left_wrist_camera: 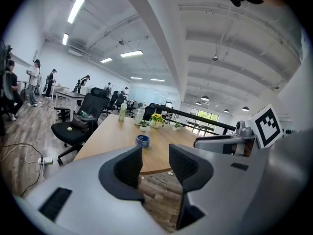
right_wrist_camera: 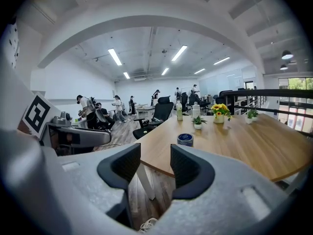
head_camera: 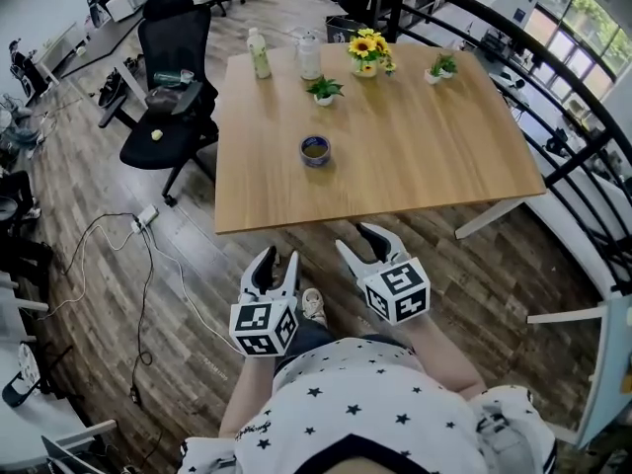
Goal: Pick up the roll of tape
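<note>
**Tongs.** Left tongs [head_camera: 279, 261]: jaws wide, with only floor and the tabletop edge showing between them. Right tongs [head_camera: 353, 237]: jaws wide, empty. Both hang side by side over the wood floor [head_camera: 197, 265], short of the near edge of the tabletop [head_camera: 425, 166].

**Task item.** Roll of tape [head_camera: 315, 150]: blue, lying flat on the tabletop ahead of both tongs and well apart from them, untouched. In the left gripper view it sits just above the left jaw's tip. In the right gripper view it sits just above the right jaw's tip.

**Containers, all beyond the tape from the tongs.**
- Pale bottle [head_camera: 259, 52] with a white cap; contents cannot be told.
- Clear jar [head_camera: 310, 55] just beside the bottle; contents cannot be told.
- Vase [head_camera: 366, 67] holding sunflowers.
- Small white pot [head_camera: 324, 98] with a green plant, between the tape and the jar.
- Second pot [head_camera: 434, 76] with a green plant, ahead and to the right, too small for detail.

**Other.** Office chair [head_camera: 168, 97] stands ahead and left of the left tongs. Its seat carries a small yellow ball [head_camera: 156, 134] and a dark bundle that cannot be identified.

**Hidden or unclear.**
- The marker cubes cover the hands that hold the tongs.
- A shoe [head_camera: 313, 306] shows only in part, between the two tongs.
- The people far off in both gripper views are too small to describe.
</note>
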{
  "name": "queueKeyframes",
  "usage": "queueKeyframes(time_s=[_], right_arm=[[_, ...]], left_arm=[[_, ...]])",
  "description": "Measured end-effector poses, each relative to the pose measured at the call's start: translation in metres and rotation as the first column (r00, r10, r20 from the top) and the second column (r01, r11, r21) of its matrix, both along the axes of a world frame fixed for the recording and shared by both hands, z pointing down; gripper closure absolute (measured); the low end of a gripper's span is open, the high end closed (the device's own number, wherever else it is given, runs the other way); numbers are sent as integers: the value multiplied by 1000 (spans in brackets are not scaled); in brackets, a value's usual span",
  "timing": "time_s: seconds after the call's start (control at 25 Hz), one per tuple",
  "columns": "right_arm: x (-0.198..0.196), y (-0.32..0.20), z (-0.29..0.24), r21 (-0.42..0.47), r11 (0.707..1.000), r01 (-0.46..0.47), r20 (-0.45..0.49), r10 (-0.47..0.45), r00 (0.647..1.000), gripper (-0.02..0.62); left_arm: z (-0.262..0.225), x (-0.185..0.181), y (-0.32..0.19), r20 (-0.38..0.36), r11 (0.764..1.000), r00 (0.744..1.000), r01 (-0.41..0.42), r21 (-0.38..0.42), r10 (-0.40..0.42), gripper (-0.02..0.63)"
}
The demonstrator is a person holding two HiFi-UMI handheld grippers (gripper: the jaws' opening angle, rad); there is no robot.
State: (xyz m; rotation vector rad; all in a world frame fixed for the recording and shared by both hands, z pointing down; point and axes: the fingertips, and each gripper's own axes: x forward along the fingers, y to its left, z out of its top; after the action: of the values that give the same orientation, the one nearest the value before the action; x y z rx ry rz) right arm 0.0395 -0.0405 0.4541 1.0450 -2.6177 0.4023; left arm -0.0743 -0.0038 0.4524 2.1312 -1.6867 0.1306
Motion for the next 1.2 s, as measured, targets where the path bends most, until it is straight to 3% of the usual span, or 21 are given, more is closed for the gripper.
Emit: queueKeyframes(time_s=[0.44,1.2], right_arm=[[-27,-80,2,-1,1000,-29,-14,29,999,422],[-62,-162,16,-15,993,-120,-24,119,993,422]], left_arm=[[5,-28,-85,2,999,999,-43,-6,43,451],[21,-73,-167,3,994,994,-108,-24,108,451]])
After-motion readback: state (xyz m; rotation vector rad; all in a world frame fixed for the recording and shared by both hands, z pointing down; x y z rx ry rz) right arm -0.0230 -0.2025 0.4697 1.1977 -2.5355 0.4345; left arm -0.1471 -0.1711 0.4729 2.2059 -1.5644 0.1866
